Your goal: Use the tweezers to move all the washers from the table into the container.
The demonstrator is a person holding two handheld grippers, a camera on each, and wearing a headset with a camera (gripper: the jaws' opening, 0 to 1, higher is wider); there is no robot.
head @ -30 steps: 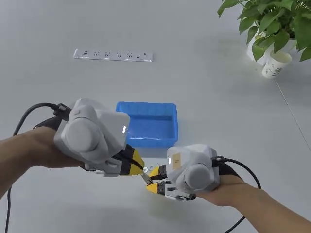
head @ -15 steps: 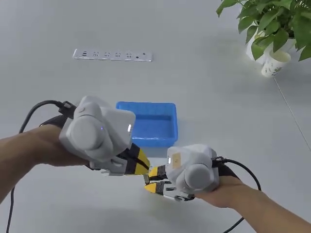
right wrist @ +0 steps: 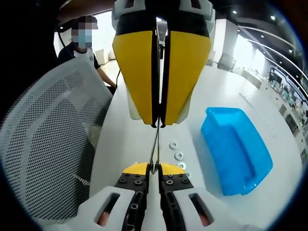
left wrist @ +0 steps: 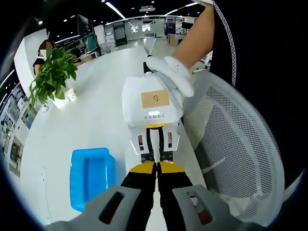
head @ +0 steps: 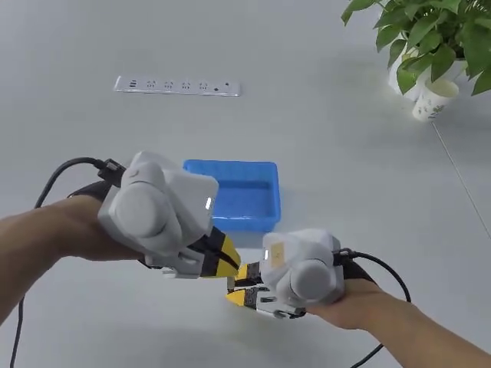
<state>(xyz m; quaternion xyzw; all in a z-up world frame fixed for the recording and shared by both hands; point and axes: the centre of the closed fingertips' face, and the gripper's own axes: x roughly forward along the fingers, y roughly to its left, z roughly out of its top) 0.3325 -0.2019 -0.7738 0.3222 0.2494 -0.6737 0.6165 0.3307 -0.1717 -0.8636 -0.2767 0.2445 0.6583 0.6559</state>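
The left gripper and right gripper both had their jaws clamped on the tweezers, near the container. It looked empty. A few washers lay just beside it, so I'd say all were left to move.

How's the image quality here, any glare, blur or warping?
Head view: soft even light, faint shadows, mild sheen inside the blue plastic container. Right gripper view: fisheye bends the white mesh chair back; thin metal tweezers and small metal washers look sharp. Left gripper view: ceiling lights blown out.
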